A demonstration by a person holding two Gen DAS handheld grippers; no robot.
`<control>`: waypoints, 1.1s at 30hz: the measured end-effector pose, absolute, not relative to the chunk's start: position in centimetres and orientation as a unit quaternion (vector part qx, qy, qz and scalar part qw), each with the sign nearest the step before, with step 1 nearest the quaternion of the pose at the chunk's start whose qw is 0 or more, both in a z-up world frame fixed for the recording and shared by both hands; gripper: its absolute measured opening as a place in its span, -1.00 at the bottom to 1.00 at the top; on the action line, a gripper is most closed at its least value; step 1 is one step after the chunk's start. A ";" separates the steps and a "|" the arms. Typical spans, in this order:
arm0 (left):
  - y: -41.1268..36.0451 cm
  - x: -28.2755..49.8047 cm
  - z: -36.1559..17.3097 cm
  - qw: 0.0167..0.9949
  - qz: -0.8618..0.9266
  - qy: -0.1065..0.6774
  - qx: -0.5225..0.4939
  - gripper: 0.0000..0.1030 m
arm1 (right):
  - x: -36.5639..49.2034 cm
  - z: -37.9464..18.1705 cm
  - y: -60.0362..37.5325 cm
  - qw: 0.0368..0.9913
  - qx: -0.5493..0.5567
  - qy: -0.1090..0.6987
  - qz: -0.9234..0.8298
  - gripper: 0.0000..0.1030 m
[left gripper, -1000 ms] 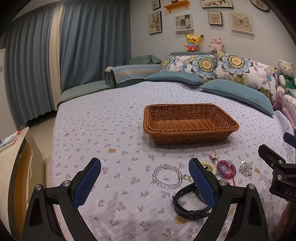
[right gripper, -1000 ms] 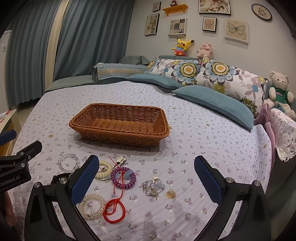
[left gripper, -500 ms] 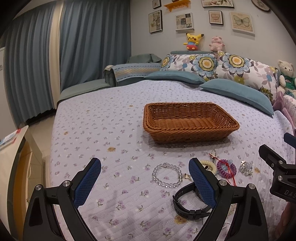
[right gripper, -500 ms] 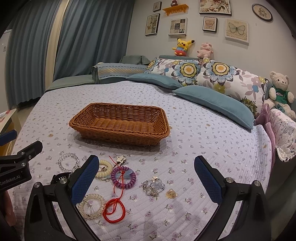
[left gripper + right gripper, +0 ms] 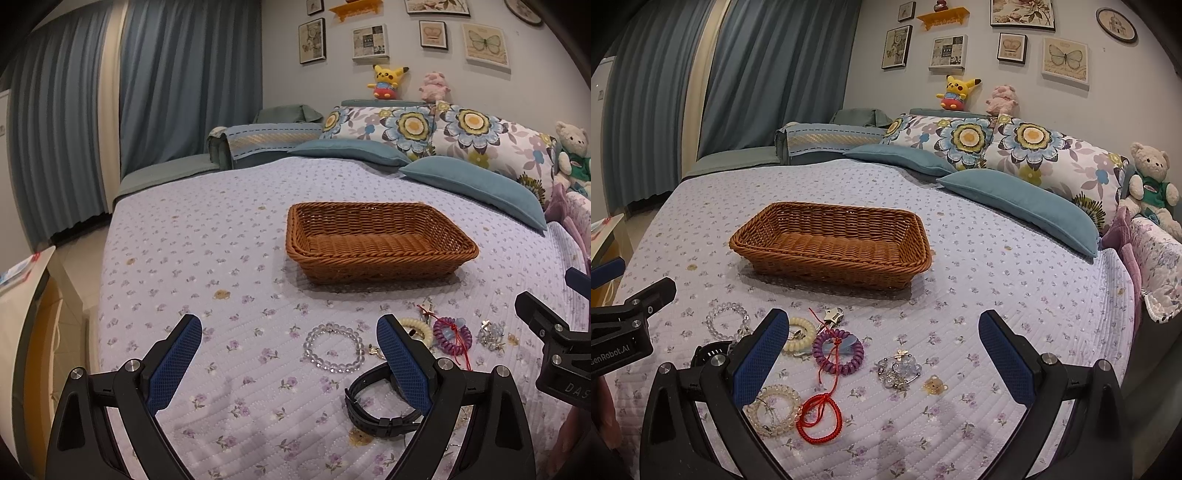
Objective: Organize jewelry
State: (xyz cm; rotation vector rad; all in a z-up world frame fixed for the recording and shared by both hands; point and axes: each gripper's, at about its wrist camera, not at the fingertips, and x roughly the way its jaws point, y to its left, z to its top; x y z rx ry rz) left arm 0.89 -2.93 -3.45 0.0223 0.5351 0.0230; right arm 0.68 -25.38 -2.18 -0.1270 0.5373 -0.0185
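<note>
A brown wicker basket (image 5: 380,240) (image 5: 831,247) sits empty on the floral bedspread. In front of it lie a clear bead bracelet (image 5: 332,350) (image 5: 726,321), a black watch (image 5: 380,410), a cream spiral hair tie (image 5: 799,334), a purple spiral hair tie (image 5: 837,352), a red cord bracelet (image 5: 818,421), a pale spiral bracelet (image 5: 774,410) and a silver crystal piece (image 5: 899,369). My left gripper (image 5: 290,363) is open and empty above the bed, left of the jewelry. My right gripper (image 5: 884,360) is open and empty above the jewelry.
Blue and floral pillows (image 5: 1015,199) lie along the head of the bed. A teddy bear (image 5: 1152,181) sits at the right. The bed's left edge drops to the floor beside a wooden side table (image 5: 22,295). Curtains (image 5: 166,92) hang at the back left.
</note>
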 end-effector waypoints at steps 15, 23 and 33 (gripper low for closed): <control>-2.8 1.1 -3.6 0.962 0.005 0.273 0.001 0.86 | 0.8 -2.2 -25.2 0.961 -0.066 0.267 -0.009 1.00; -2.1 1.4 -3.2 0.962 0.000 0.275 0.002 0.86 | 2.2 -2.7 -26.4 0.953 -0.071 0.295 -0.022 1.00; 1.0 3.2 -3.8 0.929 -0.096 0.354 -0.044 0.85 | 3.3 -3.4 -29.6 0.938 -0.052 0.344 -0.012 1.00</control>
